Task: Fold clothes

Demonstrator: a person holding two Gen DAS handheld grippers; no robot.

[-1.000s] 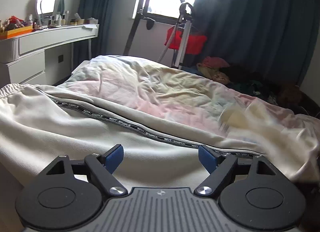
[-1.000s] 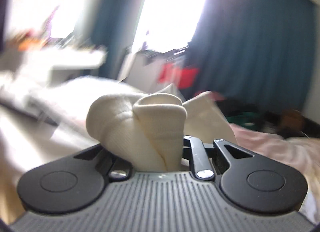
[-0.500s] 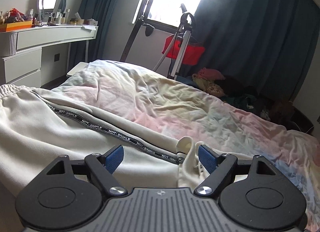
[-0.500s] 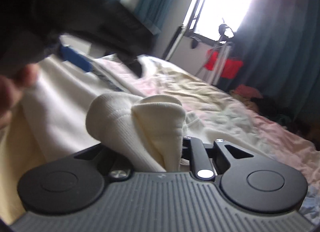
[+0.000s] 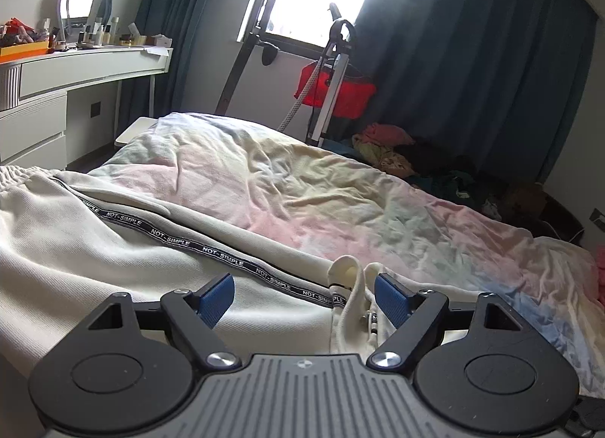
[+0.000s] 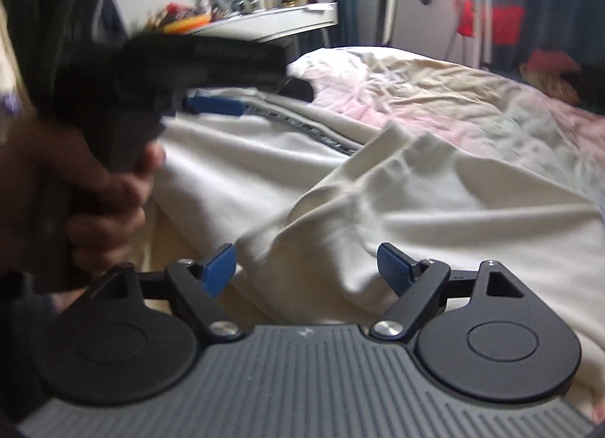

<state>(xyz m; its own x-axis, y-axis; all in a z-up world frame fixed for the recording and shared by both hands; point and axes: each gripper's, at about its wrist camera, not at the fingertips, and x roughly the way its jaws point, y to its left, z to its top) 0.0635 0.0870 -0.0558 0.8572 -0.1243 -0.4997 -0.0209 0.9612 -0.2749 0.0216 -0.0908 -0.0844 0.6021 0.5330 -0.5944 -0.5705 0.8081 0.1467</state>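
Observation:
Cream trousers point(image 5: 75, 249) with a black "NOT-SIMPLE" side stripe point(image 5: 211, 249) lie across the bed. A folded-over leg end point(image 5: 349, 275) bunches up just inside the right finger of my left gripper point(image 5: 304, 296), which is open and hovers low over the cloth. In the right wrist view my right gripper point(image 6: 306, 267) is open, with a raised fold of the trousers point(image 6: 359, 211) lying loose between its fingers. The left gripper point(image 6: 215, 105) and the hand holding it show blurred at the left of that view.
The bed has a rumpled pastel sheet point(image 5: 321, 188). A white dressing table point(image 5: 75, 71) with bottles stands at the left. A garment steamer with a red item point(image 5: 332, 86) stands by the window. A pile of clothes point(image 5: 416, 158) lies beyond the bed.
My right gripper carried the bunched leg end left over the trousers, then opened and let it drop. The folded leg end now lies beside my left gripper, which stayed open.

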